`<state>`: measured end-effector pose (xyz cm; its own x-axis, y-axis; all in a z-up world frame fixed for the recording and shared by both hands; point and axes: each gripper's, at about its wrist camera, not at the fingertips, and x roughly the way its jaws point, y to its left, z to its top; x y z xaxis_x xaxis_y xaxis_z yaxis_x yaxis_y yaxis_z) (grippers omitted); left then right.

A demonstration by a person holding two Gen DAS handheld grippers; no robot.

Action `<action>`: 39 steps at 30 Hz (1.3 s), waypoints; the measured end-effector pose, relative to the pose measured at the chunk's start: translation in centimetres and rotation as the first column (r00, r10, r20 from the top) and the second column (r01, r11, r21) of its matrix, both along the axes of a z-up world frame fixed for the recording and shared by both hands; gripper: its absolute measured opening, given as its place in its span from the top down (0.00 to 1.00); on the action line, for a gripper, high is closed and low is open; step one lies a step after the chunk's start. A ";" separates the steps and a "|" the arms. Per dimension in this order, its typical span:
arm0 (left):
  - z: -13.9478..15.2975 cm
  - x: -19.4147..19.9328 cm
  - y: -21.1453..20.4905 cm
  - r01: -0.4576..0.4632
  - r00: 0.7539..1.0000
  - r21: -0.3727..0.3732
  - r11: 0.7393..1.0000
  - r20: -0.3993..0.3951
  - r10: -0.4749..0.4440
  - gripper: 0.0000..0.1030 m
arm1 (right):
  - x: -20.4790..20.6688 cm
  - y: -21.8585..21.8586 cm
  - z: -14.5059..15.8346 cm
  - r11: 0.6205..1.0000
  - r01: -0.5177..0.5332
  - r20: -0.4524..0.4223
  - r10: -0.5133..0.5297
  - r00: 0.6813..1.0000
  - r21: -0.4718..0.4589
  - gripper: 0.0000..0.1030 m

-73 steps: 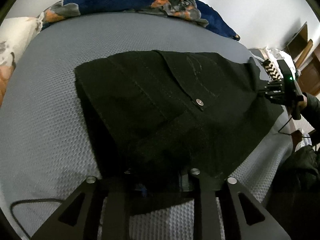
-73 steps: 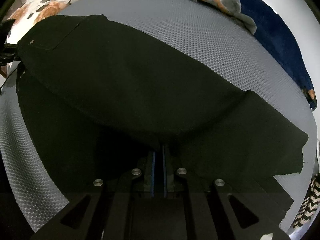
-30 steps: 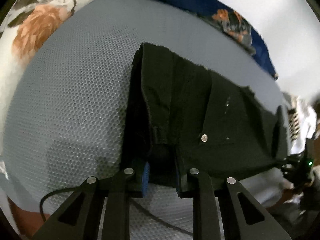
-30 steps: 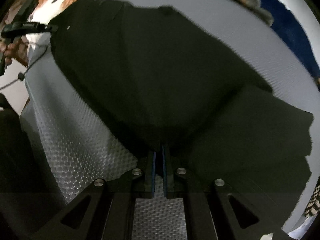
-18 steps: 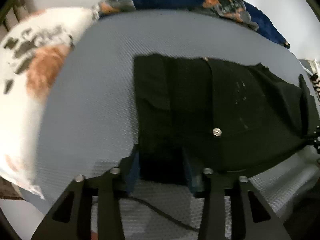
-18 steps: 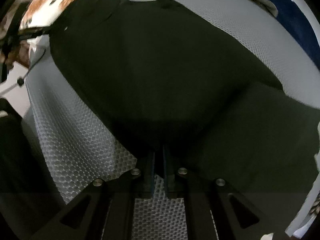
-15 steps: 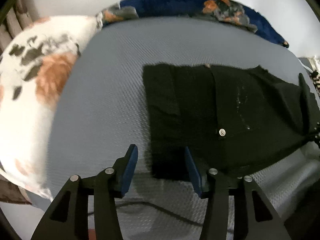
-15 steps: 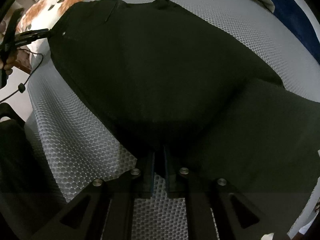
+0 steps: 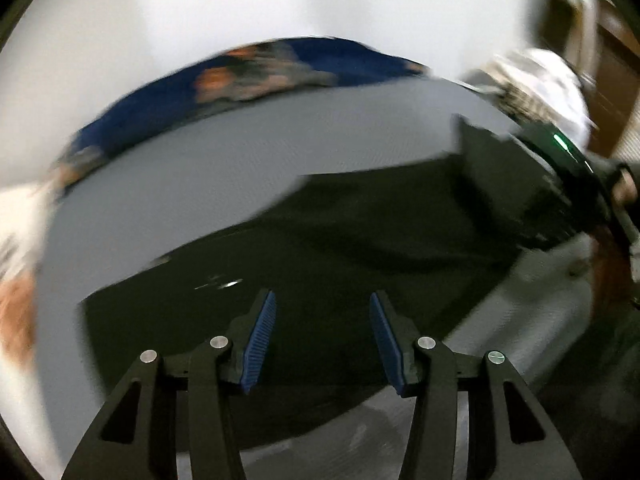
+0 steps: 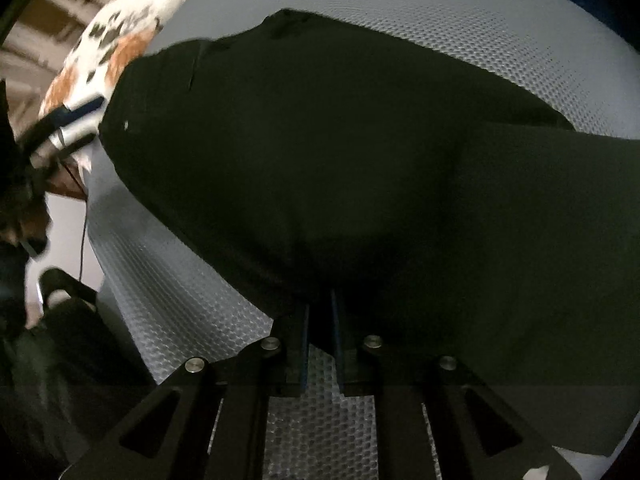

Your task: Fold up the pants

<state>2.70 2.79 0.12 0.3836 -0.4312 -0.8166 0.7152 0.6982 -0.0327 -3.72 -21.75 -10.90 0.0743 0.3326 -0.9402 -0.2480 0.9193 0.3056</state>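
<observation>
since half a second ago my left tool (image 9: pixel 322 340) has let go of the waistband corner and swung across, its blue pads (image 9: pixel 260 344) now spread wide and empty above the black pants (image 9: pixel 320 264). my right tool (image 10: pixel 319 344) is opening, its narrow gap just at the cloth's near edge; whether any fabric is in it i cannot tell. the pants lie folded lengthwise on the grey bed (image 10: pixel 168 300), waist toward the flowered pillow (image 10: pixel 120 36), legs trailing off to the right. i judge the risk is in the right side: if cloth catches on a pad as i draw away, the top layer drags and the fold skews. the left view is blurred, so a hasty regrasp could pinch only one layer.
</observation>
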 end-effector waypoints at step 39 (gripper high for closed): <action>-6.8 -0.8 -13.8 0.162 0.968 -0.014 0.987 -0.193 -0.162 0.94 | 1.6 -29.6 -0.6 0.640 0.703 0.068 -0.753 0.655 0.311 0.72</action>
<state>1.87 -11.02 -6.66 0.1441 -0.4731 -0.8691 0.7991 0.5736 -0.1798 -2.15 -51.32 -11.46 0.5433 0.3032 -0.7829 0.3992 0.7271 0.5586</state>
